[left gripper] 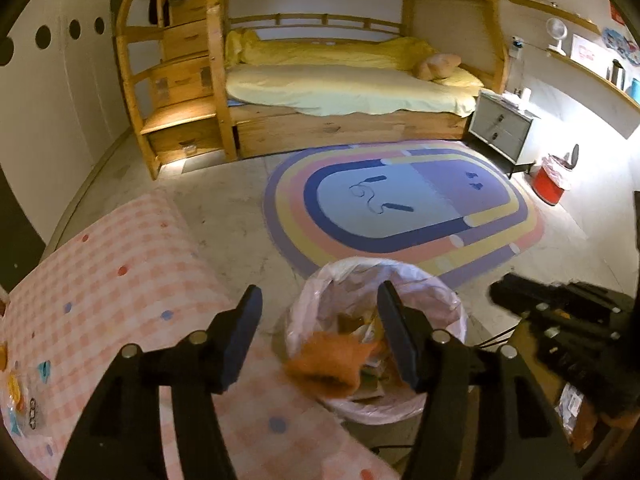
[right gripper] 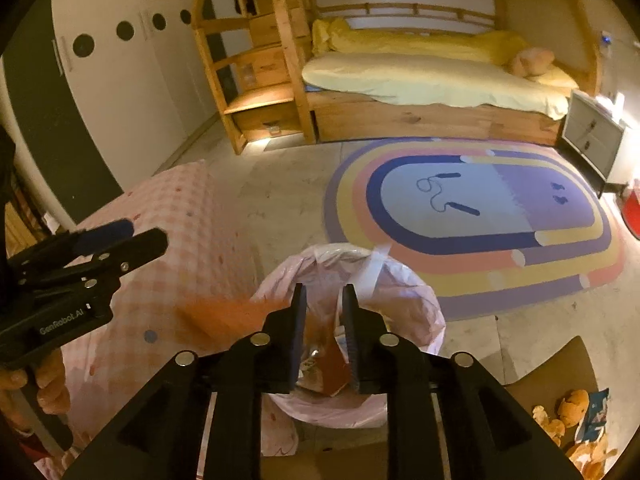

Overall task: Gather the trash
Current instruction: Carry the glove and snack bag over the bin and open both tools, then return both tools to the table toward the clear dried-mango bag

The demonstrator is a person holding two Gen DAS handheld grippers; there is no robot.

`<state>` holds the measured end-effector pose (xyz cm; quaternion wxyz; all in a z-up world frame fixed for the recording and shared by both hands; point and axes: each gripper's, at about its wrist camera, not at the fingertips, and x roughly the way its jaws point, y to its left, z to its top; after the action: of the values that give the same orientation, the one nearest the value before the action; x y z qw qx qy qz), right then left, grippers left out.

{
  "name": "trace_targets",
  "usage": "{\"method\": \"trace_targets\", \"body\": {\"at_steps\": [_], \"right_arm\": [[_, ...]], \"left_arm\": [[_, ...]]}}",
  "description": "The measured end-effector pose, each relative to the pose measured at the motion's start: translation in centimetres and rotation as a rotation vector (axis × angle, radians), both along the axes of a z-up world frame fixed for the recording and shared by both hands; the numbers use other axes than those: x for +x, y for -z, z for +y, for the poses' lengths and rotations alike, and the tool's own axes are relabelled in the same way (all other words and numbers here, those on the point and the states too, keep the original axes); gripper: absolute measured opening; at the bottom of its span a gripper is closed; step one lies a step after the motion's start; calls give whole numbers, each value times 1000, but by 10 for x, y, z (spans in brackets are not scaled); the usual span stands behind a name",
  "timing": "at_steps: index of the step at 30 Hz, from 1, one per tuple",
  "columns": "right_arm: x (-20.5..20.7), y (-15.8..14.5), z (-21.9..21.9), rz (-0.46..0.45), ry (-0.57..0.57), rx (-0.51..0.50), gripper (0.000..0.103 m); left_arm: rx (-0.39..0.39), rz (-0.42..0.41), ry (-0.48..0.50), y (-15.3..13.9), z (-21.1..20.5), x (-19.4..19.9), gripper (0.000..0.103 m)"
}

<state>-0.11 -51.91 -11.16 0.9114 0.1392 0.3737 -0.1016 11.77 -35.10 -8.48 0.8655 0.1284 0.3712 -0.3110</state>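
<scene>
Your left tool is released, jaws apart above the trash bin. A blurry orange peel sits loose between its fingers, over the bin's pink bag. Your right tool hangs over the same bin with a small gap and grips nothing. The checkered desk is beside the bin. Past the bin lies the rainbow rug, then the bunk bed.

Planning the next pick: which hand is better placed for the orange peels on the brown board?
Right. The orange peels lie on the right gripper's side of the pink-lined bin; the left gripper hovers by the checked table opposite.
</scene>
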Motion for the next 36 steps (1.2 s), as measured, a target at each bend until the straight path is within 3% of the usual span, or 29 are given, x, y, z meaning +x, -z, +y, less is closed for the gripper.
{"method": "trace_targets", "body": {"at_steps": [7,14,21,29,33,36], "right_arm": [[-18,-16,17,-14,-21,27,21],[-23,-39,80,-52,-166,63,21],[7,-38,181,-9,-393,36,40],[51,-26,272,32,-548,5,43],[71,-23,309,42,-608,-14,44],[84,-20,329,52,-641,-36,51]], "left_arm": [[9,-4,-100,-12,54,-14,58],[21,-2,-261,-28,148,-43,62],[42,6,-430,-23,248,-65,75],[62,23,-688,-11,366,-63,76],[60,22,-742,-12,398,-55,78],[63,15,-769,-10,410,-50,80]]}}
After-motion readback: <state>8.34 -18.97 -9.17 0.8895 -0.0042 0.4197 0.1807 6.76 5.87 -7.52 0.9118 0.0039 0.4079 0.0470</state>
